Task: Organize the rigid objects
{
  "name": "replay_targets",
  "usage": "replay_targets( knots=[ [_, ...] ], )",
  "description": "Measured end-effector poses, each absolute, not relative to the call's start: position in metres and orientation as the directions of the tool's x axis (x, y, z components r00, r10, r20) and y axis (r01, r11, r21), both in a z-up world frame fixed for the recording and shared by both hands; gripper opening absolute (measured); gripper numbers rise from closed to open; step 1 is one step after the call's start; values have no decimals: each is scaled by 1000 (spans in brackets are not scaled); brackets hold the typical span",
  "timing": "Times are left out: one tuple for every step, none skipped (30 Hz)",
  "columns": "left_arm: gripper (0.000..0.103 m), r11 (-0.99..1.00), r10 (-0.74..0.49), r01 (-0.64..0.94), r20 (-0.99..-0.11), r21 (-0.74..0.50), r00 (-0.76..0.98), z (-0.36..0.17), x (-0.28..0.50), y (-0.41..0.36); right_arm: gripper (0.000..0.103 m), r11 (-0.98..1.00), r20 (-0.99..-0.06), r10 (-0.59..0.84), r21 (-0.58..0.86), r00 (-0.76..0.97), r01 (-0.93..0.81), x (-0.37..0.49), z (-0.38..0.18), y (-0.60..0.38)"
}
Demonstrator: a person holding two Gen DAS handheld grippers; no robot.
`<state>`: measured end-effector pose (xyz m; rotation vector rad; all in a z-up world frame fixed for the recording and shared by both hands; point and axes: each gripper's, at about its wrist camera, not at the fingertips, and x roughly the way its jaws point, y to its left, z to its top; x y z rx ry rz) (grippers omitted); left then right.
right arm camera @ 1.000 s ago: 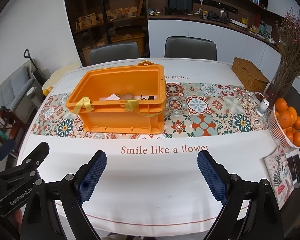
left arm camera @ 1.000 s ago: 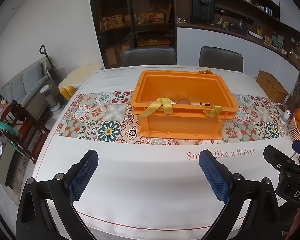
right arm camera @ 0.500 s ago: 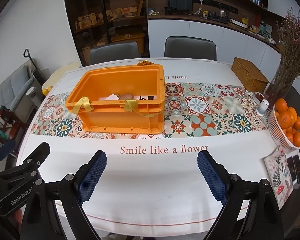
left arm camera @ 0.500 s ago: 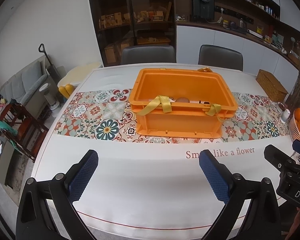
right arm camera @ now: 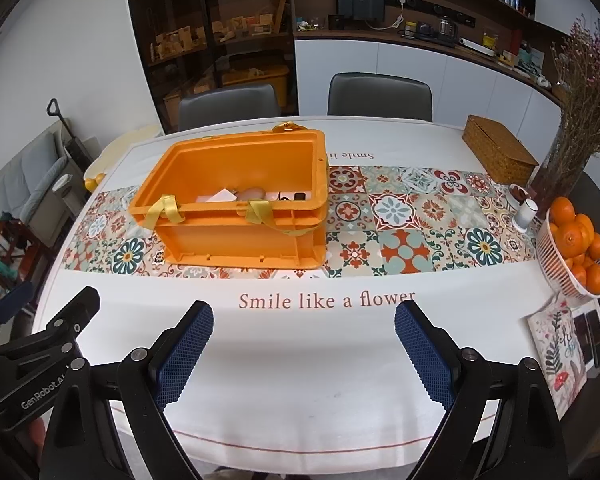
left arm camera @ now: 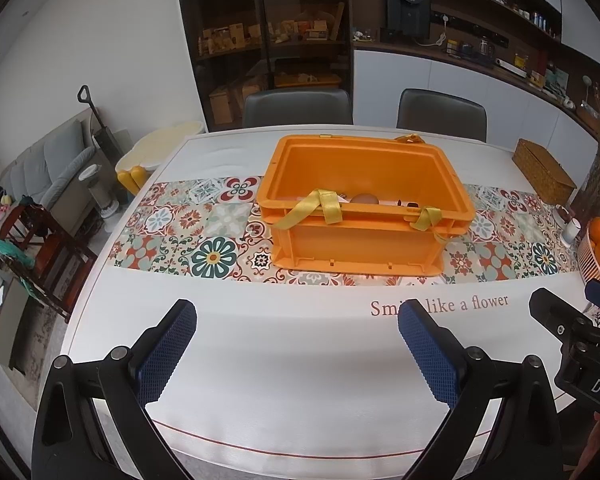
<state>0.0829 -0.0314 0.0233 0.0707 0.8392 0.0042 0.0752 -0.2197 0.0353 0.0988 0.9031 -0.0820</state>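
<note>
An orange plastic crate (left arm camera: pixel 360 236) (right arm camera: pixel 240 236) with yellow straps over its near rim stands on the patterned runner in the middle of the table. Inside it lie a brownish round object (right arm camera: pixel 252 193), a white piece and small dark items, mostly hidden by the near wall. My left gripper (left arm camera: pixel 298 344) hovers open over the white cloth in front of the crate, nothing between its blue pads. My right gripper (right arm camera: pixel 304 346) is open too, empty, in front and to the right of the crate. Each gripper's body shows at the edge of the other's view.
A woven box (right arm camera: pixel 498 154) sits at the far right. A basket of oranges (right arm camera: pixel 572 248), a vase of dried flowers (right arm camera: pixel 560 168) and a small white bottle (right arm camera: pixel 524 214) crowd the right edge. A printed card (right arm camera: pixel 556 348) lies near right. Two chairs stand behind the table.
</note>
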Motion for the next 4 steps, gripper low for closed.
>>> replay_targets(
  knots=[
    [103,998,29,27,-744,63,668,24,83,-32,93,992,-787,-30,51,616,113,75,35,-220],
    [103,998,29,28,-744,63,667,24,83,-32,93,992,-787,-30,50,616,113,75,35,-220],
    [103,998,29,28,-745,63,667,24,83,-33,93,992,-787,-28,52,616,112,75,35,-220],
    [103,998,26,29,-746,61,666,23,83,-33,93,992,-788,-29,52,616,113,75,35,-221]
  ],
)
